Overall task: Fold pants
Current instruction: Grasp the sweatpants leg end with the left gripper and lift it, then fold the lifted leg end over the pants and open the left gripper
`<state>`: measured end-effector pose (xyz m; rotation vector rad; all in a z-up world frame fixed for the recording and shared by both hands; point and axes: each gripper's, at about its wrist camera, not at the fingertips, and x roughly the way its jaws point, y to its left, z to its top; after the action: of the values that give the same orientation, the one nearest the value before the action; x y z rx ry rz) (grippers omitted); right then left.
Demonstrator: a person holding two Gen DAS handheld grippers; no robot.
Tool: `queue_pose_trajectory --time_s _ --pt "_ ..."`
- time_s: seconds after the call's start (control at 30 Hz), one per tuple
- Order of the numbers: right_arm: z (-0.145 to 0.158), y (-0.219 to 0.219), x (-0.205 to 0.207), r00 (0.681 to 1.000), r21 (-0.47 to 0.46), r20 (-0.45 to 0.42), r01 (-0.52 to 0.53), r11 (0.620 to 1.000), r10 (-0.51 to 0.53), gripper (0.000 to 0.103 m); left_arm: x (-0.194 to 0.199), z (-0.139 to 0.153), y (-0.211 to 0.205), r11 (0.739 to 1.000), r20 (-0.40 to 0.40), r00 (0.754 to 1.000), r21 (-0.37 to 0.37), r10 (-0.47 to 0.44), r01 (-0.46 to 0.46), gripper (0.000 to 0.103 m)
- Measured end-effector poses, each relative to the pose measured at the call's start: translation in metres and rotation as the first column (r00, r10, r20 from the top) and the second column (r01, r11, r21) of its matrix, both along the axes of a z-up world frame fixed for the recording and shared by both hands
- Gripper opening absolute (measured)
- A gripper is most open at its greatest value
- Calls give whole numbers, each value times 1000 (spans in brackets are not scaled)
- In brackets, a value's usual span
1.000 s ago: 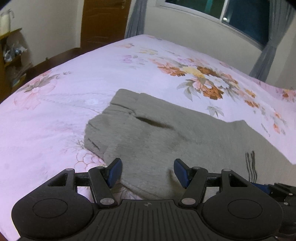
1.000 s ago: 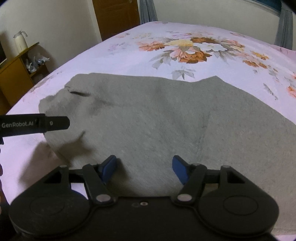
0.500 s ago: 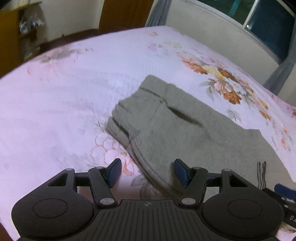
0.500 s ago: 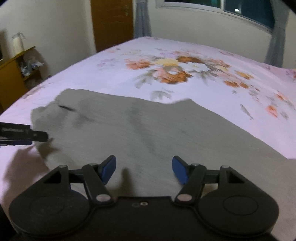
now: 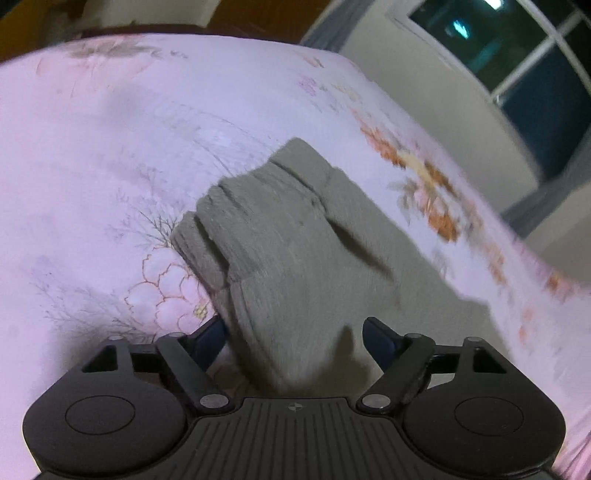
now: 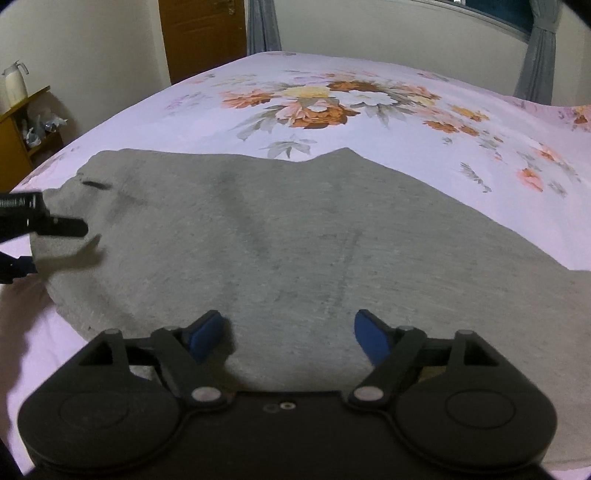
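one door [image 6: 202, 35] – beyond bed [image 6: 155, 122] – grey pants [image 6: 258, 240] spread unobstructed.

- pants [image 6: 280, 243]: grey knit cloth, matt, slightly fuzzy, ahead of both grippers
- bedsheet [image 6: 369, 122]: smooth matt flowered cloth beyond them
- right gripper [image 6: 289, 334]: matt black plastic, blue pads

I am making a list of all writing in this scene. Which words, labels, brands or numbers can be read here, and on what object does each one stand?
White lettering on the left gripper, on its black bar at the left edge of the right wrist view: too blurred to read.
Pants: no text visible.
Bedsheet: flower print only, no writing.
Right gripper: no readable marking.
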<state>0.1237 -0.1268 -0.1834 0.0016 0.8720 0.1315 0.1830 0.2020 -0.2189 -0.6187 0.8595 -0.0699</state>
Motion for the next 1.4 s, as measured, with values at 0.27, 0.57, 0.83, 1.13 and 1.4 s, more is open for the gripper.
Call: queue_pose_trajectory --time_s 0.27,0.57,0.83,1.13,1.4 --pt "-3 0 1 1000 9 12 -7 1000 7 88 11 -25 15 981 12 996 -174 87 -84 54" --pt "14 -14 -5 999 31 43 27 999 -28 74 15 -21 -2 976 31 993 -189 118 -110 21" --pt "13 -54 -9 991 10 30 133 991 -133 67 10 53 -51 999 262 964 -20 -43 49 19" --pt "17 -81 -24 986 70 37 157 985 -160 67 -10 121 -169 921 400 830 168 -390 352 19" --pt "24 -148 -54 958 127 33 278 952 -284 67 -43 87 -303 716 206 692 319 -692 621 23"
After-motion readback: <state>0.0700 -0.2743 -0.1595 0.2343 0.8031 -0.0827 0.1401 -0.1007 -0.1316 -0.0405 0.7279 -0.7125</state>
